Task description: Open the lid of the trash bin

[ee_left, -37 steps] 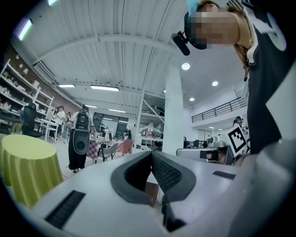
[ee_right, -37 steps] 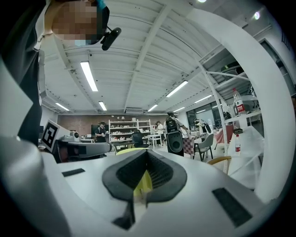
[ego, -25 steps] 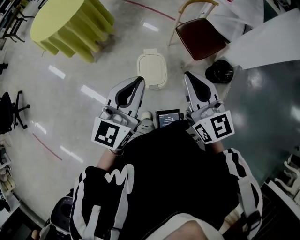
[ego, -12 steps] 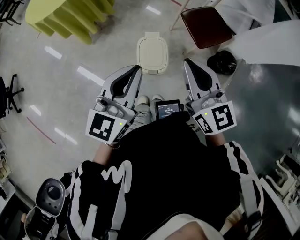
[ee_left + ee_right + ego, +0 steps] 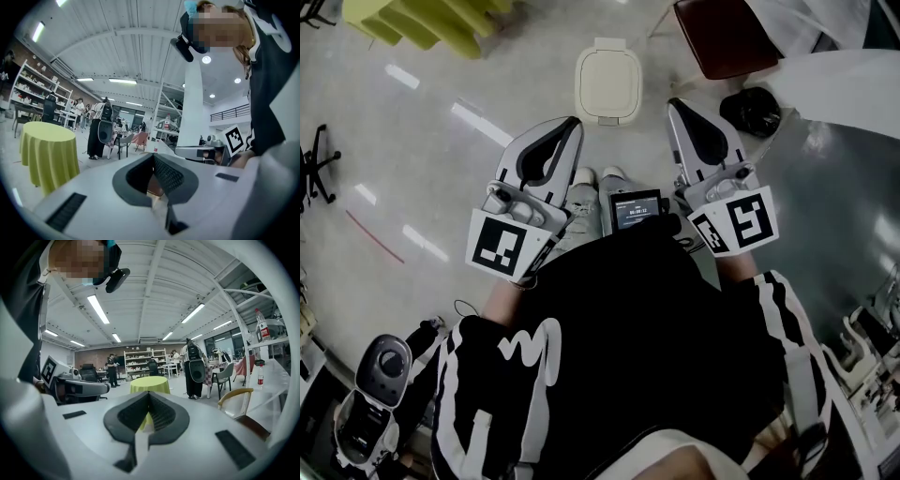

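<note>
The trash bin point(image 5: 607, 84) stands on the pale floor at the top middle of the head view, its cream lid down. My left gripper point(image 5: 573, 124) is held in front of my body, its tips just below and left of the bin, jaws shut on nothing. To the bin's lower right, my right gripper point(image 5: 674, 103) is also shut and empty. Neither touches the bin. In the left gripper view the left gripper point(image 5: 153, 157) points level across the hall. The right gripper point(image 5: 149, 394) does the same in its own view. The bin is out of both gripper views.
A yellow-clothed round table point(image 5: 431, 19) is at the upper left. A chair with a dark red seat point(image 5: 727, 33) and a black bag point(image 5: 750, 111) lie right of the bin. A small screen point(image 5: 636, 208) hangs at my chest. A grey device point(image 5: 380, 370) stands at the lower left.
I have moved towards the bin: it now lies closer to both gripper tips. The table and chair have slid towards the top edge. Both grippers stay shut.
</note>
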Demonstrator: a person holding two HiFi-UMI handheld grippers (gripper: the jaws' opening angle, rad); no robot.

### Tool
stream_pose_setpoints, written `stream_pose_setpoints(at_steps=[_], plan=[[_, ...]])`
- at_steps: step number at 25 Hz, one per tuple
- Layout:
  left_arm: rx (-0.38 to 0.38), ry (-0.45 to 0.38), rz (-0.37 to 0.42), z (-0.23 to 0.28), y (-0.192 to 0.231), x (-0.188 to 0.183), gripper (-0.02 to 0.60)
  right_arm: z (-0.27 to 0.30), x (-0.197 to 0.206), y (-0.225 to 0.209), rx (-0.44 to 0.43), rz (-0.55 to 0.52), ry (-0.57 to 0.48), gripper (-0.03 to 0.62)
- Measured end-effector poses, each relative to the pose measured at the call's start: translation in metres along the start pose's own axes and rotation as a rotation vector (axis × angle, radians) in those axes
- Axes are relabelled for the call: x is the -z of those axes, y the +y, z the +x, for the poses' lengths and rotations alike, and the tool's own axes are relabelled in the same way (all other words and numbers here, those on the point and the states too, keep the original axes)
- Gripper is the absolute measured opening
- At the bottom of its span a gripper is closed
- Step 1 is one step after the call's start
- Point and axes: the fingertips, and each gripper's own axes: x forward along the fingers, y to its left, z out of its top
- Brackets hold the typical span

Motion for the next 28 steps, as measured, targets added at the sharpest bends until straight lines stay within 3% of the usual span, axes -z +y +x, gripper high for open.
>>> stream_pose_setpoints(at_steps=[5, 28], plan=[[-0.023, 0.073, -0.010, -0.007, 0.004, 0.020, 0.008, 0.009, 0.012, 0.003, -0.026, 0.003, 0.026, 0.005], [-0.149, 0.157, -0.111, -0.011, 0.037, 0.074, 0.008, 0.057, 0.087, 0.000, -0.152, 0.004, 0.200, 0.003]])
